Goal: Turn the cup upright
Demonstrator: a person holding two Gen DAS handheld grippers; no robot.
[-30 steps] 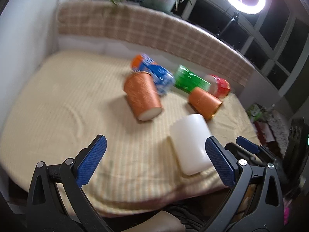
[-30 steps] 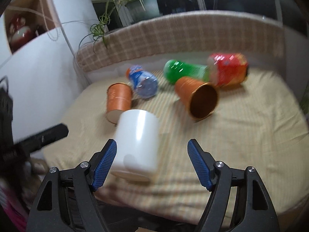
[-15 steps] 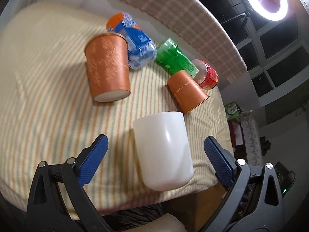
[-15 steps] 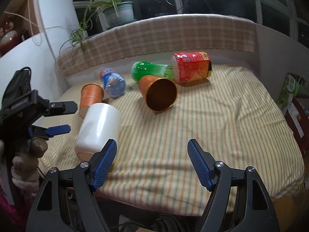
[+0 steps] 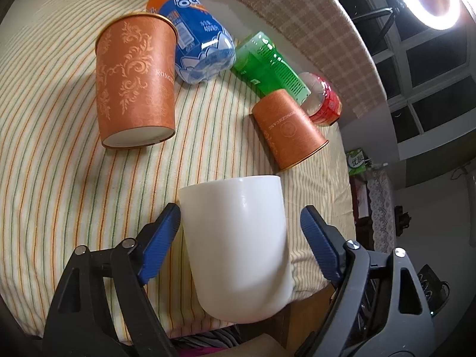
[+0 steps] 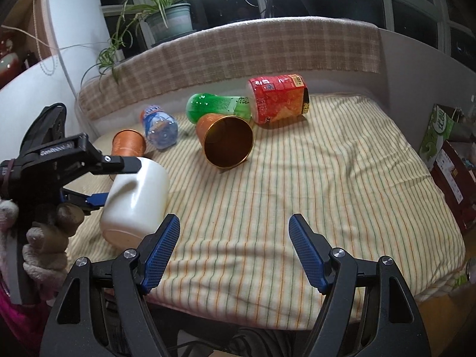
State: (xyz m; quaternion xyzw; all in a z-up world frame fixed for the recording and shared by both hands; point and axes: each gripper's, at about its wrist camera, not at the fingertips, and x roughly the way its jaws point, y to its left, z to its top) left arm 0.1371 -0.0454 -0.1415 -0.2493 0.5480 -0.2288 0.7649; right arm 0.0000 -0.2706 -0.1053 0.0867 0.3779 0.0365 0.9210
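A white cup [image 5: 238, 238] lies on its side near the front left edge of the striped cloth; it also shows in the right wrist view [image 6: 136, 199]. My left gripper [image 5: 239, 244] is open around it, one blue finger [image 5: 160, 238] at the cup's left side, the other [image 5: 318, 247] a small gap from its right side. In the right wrist view the left gripper [image 6: 113, 178] straddles the cup from the left. My right gripper [image 6: 233, 253] is open and empty above the cloth's front edge, right of the cup.
Two orange paper cups [image 5: 135, 80] [image 5: 290, 129] lie on their sides on the striped cloth [image 6: 327, 178]. A blue bottle [image 5: 193, 32], a green bottle [image 5: 267, 68] and a red bottle [image 6: 276, 98] lie behind them. A plaid-covered ledge [image 6: 238, 50] bounds the back.
My left gripper has moved forward and down so that its fingers now sit on either side of the white cup. My right gripper has drawn back to the right, away from the cup.
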